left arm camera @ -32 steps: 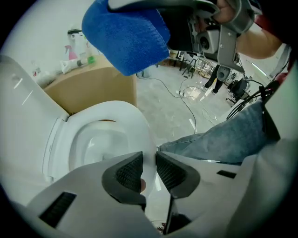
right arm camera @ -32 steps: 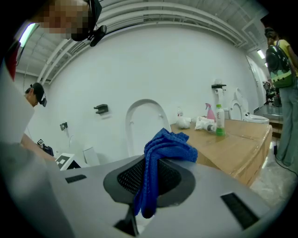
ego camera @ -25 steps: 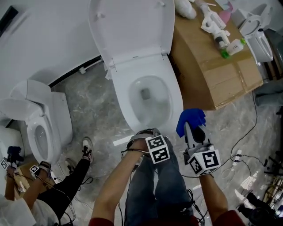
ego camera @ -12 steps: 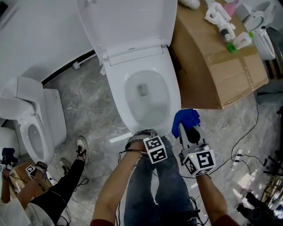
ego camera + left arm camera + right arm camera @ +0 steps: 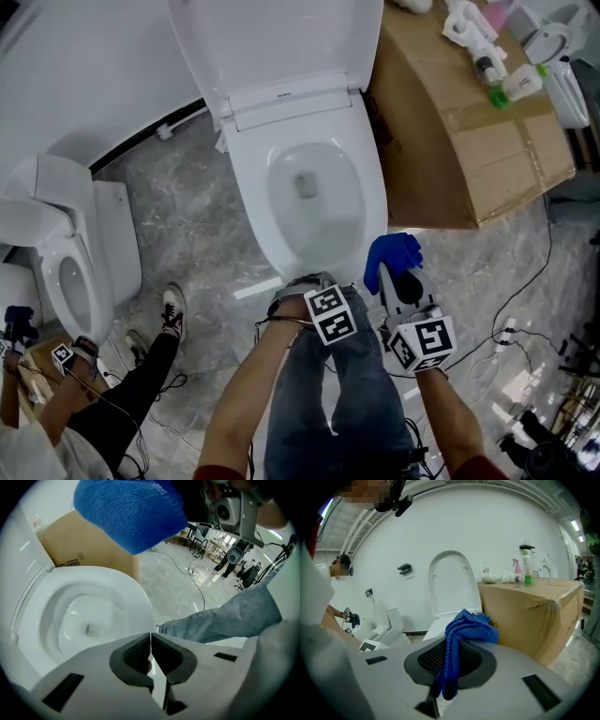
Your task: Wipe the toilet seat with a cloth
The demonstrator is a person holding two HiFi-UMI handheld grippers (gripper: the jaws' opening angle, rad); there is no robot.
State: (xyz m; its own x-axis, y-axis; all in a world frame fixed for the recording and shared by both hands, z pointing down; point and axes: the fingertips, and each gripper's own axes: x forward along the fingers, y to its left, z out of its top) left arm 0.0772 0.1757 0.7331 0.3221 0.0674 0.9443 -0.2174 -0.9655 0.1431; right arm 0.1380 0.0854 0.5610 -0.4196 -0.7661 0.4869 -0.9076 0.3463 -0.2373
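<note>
The blue cloth [image 5: 469,624] is clamped between the jaws of the right gripper [image 5: 449,645], its bunched folds spilling over the top of the dark pads and a tail hanging down between them. In the head view the cloth sits just off the front right corner of the toilet seat [image 5: 251,192], next to the rim rather than over the bowl; whether it touches the seat cannot be told. The left gripper [image 5: 150,638] points steeply down in front of the toilet, above the person's jeans-clad leg [image 5: 330,394]. Its jaws have just been closing and now stand together with only a hairline seam between the pads and nothing held in them. In the left gripper view the open bowl [image 5: 89,620] lies beyond those jaws and the cloth shows overhead. The lid [image 5: 272,42] stands raised against the white wall. A large cardboard box [image 5: 469,150] stands just beside the toilet on the right, with spray bottles [image 5: 511,84] on top. A second toilet [image 5: 70,267] stands well apart to the left, near another person [image 5: 122,403] crouched on the grey floor [image 5: 187,225], and cables [image 5: 525,281] trail across the floor at the right.
</note>
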